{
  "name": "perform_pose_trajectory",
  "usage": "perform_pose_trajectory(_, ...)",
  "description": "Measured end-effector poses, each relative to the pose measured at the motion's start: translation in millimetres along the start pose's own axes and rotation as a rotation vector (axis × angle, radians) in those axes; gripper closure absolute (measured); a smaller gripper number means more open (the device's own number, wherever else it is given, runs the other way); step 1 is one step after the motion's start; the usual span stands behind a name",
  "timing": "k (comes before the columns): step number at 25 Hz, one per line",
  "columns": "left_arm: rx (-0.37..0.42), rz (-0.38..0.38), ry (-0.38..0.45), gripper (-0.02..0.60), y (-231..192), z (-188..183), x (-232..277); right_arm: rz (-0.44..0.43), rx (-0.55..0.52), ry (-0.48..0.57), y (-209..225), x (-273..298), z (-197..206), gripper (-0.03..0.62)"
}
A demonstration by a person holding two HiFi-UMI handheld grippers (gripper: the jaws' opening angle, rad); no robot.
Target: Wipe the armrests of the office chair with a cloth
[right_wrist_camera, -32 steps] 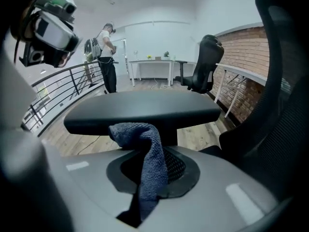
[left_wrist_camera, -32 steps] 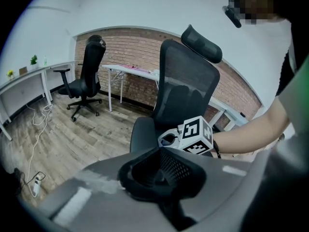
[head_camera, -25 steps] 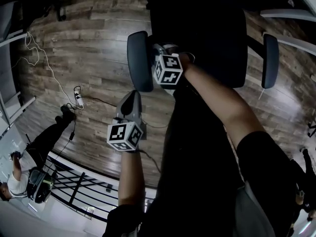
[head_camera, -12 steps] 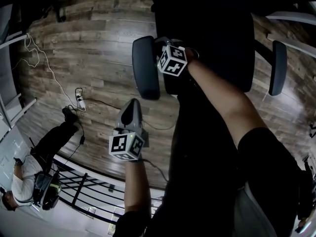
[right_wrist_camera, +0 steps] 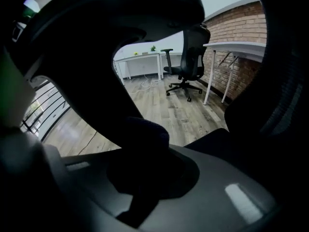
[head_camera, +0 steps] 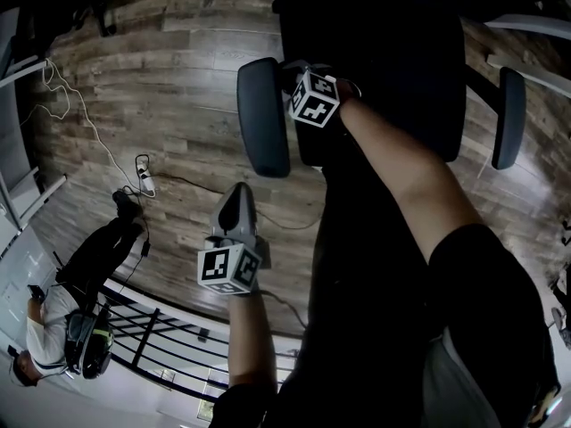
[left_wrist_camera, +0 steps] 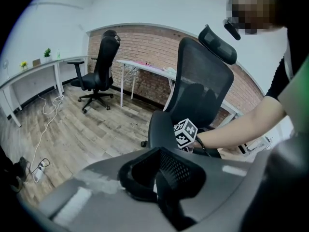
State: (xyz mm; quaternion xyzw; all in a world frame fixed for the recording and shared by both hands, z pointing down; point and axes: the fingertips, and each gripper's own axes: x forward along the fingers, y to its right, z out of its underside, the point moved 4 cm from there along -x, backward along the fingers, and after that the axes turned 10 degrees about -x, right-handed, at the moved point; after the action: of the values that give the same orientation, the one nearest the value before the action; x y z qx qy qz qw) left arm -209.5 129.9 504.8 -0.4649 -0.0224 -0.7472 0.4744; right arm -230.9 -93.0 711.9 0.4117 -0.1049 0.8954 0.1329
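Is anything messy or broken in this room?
Nothing looks broken. The only untidy thing is a white cable that snakes loosely across the wood floor to a power strip, left of the chair.
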Motion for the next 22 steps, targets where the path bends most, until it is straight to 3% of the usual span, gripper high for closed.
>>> perform_pose_trajectory(6,0.001,0.019,0.027,0.575,11,-2,2,-0.088,-0.055,-0.042,-22,-14,-5,0.560)
perform_pose_trajectory(12,0.018,0.046,0.051,0.575,35,-20,5,-0.118,-0.036,0.047,-45,-56,-28,0.560)
perform_pose_trajectory(22,0.027,0.045,0.130,0.575,52,-69,-24,-0.017,0.088,0.148,-52,-155,-43,0.559)
